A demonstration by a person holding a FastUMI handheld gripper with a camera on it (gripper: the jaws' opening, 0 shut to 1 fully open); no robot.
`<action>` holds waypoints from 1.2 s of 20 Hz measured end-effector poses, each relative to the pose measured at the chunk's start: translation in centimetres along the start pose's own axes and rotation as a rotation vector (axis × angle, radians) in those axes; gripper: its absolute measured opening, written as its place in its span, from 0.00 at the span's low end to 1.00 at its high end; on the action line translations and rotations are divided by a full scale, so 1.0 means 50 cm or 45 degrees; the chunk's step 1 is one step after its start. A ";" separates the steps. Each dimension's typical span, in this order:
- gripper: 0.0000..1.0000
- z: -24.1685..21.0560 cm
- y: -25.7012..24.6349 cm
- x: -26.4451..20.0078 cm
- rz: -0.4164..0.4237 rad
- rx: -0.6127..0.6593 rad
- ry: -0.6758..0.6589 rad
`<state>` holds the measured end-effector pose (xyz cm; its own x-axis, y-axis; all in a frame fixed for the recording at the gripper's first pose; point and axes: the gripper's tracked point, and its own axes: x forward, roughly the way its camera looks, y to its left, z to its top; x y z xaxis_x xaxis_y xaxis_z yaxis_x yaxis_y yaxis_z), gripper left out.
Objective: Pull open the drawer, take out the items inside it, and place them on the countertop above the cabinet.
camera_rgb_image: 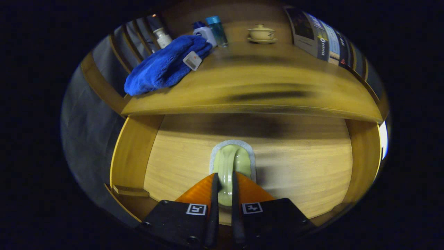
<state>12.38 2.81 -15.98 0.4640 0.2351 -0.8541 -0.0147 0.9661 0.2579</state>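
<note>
The wooden drawer (131, 156) stands pulled open below the countertop (263, 90). Inside it lies a pale green brush-like item (231, 163) with an arched handle and a grey base. My gripper (224, 189) is down in the drawer, and both fingers press on the handle from either side. On the countertop, to the left, rests a blue towel (163, 66) with a small white tag (191, 60).
Behind the towel stand a white bottle (204, 33), a blue-capped bottle (218, 30) and a dark tube (159, 31). A lidded ceramic cup on a saucer (262, 34) sits at the back. A printed board (321, 38) leans at the right.
</note>
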 end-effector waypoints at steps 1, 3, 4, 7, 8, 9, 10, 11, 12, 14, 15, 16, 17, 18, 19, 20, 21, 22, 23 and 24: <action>0.24 0.003 -0.002 -0.009 0.001 -0.002 -0.019; 0.24 0.008 0.006 -0.029 0.019 -0.010 -0.045; 0.24 0.003 0.012 -0.047 0.038 -0.018 -0.049; 0.24 0.003 0.037 -0.114 0.076 -0.083 -0.132; 0.24 0.008 0.046 -0.142 0.091 -0.109 -0.173; 0.24 0.020 0.057 -0.171 0.110 -0.119 -0.220; 0.24 0.039 0.066 -0.202 0.129 -0.114 -0.271; 0.24 0.071 0.068 -0.228 0.133 -0.099 -0.335; 0.24 0.109 0.064 -0.249 0.117 -0.076 -0.426; 0.24 0.204 0.036 -0.282 0.056 -0.036 -0.544; 0.23 0.238 0.028 -0.292 0.052 -0.028 -0.561; 0.23 0.270 0.026 -0.298 0.065 -0.018 -0.569; 0.23 0.298 0.024 -0.301 0.068 -0.009 -0.587; 0.23 0.327 0.017 -0.298 0.051 -0.010 -0.611; 0.23 0.356 0.006 -0.296 0.026 -0.022 -0.629; 0.23 0.381 -0.002 -0.289 -0.001 -0.043 -0.637; 0.23 0.402 -0.012 -0.280 -0.018 -0.054 -0.634; 0.24 0.421 -0.013 -0.273 -0.017 -0.051 -0.626; 0.24 0.429 -0.010 -0.256 -0.004 -0.040 -0.613; 0.24 0.439 -0.010 -0.240 0.000 -0.025 -0.596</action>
<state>26.27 -2.83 4.05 0.8137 0.1662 -0.5571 -0.0298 0.9689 0.2456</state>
